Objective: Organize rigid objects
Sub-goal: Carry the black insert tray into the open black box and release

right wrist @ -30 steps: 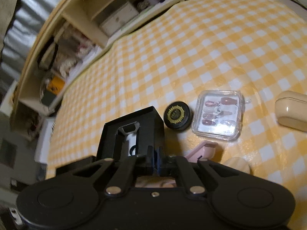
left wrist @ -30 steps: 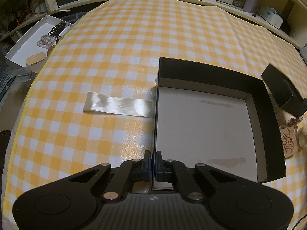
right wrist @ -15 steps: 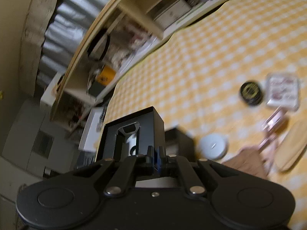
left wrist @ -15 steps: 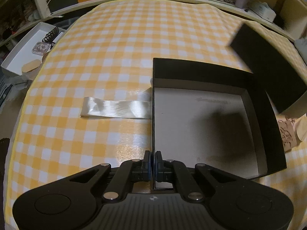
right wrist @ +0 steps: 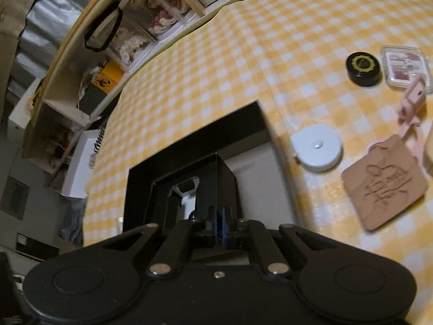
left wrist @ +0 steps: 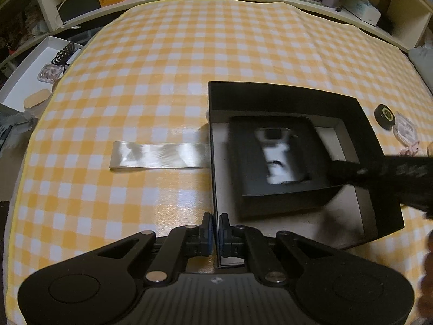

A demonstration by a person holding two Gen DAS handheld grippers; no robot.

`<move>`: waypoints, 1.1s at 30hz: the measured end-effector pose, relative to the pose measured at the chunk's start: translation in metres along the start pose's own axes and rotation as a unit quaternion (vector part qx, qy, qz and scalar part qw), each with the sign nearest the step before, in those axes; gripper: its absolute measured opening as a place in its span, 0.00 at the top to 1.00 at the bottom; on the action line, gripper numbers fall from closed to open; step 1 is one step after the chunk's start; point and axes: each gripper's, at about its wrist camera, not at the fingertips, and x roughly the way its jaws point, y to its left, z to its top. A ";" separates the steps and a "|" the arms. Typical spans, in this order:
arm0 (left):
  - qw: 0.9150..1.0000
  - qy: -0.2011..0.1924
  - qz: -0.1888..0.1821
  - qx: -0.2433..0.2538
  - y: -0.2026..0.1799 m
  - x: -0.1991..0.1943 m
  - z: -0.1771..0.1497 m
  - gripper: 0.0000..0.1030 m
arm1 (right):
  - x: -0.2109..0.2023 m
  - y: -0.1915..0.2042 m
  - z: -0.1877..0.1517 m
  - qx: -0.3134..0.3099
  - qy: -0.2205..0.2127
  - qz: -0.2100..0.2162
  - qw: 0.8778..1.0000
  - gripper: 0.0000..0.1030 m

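Yellow-and-white checked cloth [left wrist: 167, 86] covers the whole table. On it sits a large black box [left wrist: 284, 100] with a pale floor, open at the top. The left gripper [left wrist: 215, 233] has its jaws pinched onto the near left wall of that box, the thin wall caught between the two pads. Out beyond those jaws and to their left, a strip of clear shiny film [left wrist: 159, 155] lies flat on the cloth, one end touching the box's outer wall.

The right gripper [right wrist: 219, 223] is clamped on the near wall of a small black box [right wrist: 205, 178], which hangs over the large box's interior, just ahead of its jaws. Inside the small box is something white and black; it is too blurred to name. From the left wrist view the same small box [left wrist: 276, 159] shows above the pale floor, ahead and right of the left jaws.

To the right of the right jaws, on the cloth, lie a white round disc [right wrist: 318, 147], a tan embossed square tag [right wrist: 384, 182], a black round jar [right wrist: 364, 67] and a clear case [right wrist: 406, 66].
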 end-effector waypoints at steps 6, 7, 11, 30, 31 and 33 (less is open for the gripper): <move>1.000 0.000 -0.005 -0.001 0.002 -0.002 -0.003 0.95 | 0.017 0.011 -0.004 -0.038 0.010 0.013 0.999 0.96; 1.000 0.000 -0.005 0.000 0.004 0.000 -0.003 0.95 | 0.018 0.010 -0.003 -0.044 0.009 0.013 0.999 0.96; 1.000 0.000 -0.006 -0.001 0.003 0.000 -0.002 0.95 | 0.021 0.007 0.000 -0.066 0.007 0.020 0.998 0.96; 1.000 -0.001 -0.007 0.000 0.008 0.002 -0.004 0.94 | 0.015 0.015 0.005 -0.097 0.024 0.038 0.994 0.54; 1.000 -0.001 -0.007 0.000 0.009 0.002 -0.005 0.94 | 0.011 0.016 0.006 -0.104 0.021 0.039 0.994 0.52; 1.000 -0.001 -0.008 0.000 0.009 0.002 -0.005 0.94 | 0.002 0.018 0.009 -0.114 0.019 0.044 0.992 0.49</move>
